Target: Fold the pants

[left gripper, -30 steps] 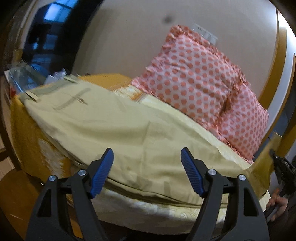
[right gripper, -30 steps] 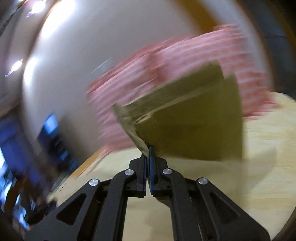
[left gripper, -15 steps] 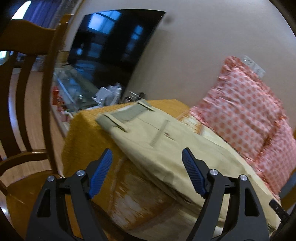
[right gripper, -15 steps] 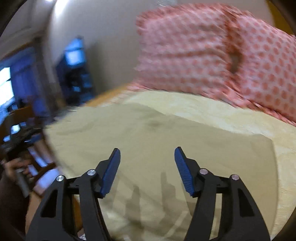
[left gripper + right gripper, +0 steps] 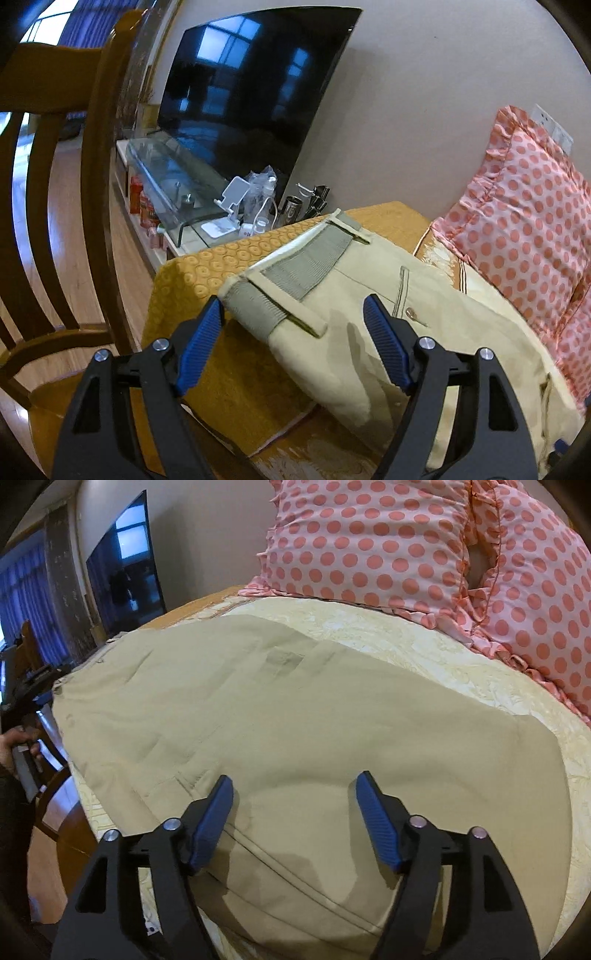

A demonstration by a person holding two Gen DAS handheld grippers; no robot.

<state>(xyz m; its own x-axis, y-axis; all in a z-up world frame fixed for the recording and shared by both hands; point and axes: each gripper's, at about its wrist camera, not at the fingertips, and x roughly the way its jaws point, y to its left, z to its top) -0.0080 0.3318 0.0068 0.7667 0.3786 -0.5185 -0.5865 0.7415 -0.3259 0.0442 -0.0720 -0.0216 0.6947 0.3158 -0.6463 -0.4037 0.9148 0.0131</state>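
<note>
Beige pants [image 5: 295, 709] lie folded over and flat on a table with a yellow patterned cloth [image 5: 369, 627]. In the left wrist view the waistband end [image 5: 295, 266], with grey elastic and belt loops, lies near the table corner. My left gripper [image 5: 293, 341] is open and empty, hovering just over the waistband corner. My right gripper [image 5: 293, 814] is open and empty above the folded leg end of the pants, near the front table edge. The left gripper and the hand holding it show at the left edge of the right wrist view [image 5: 26, 698].
Two pink polka-dot pillows [image 5: 424, 546] lean against the wall behind the pants. A wooden chair [image 5: 62, 184] stands left of the table. A dark TV [image 5: 251, 92] on a glass stand with small items [image 5: 255, 210] lies beyond the orange cloth [image 5: 207, 266].
My right gripper has let go of the pant leg it held up; the leg now lies folded flat and the jaws are open. My left gripper swung left to the waistband end.
</note>
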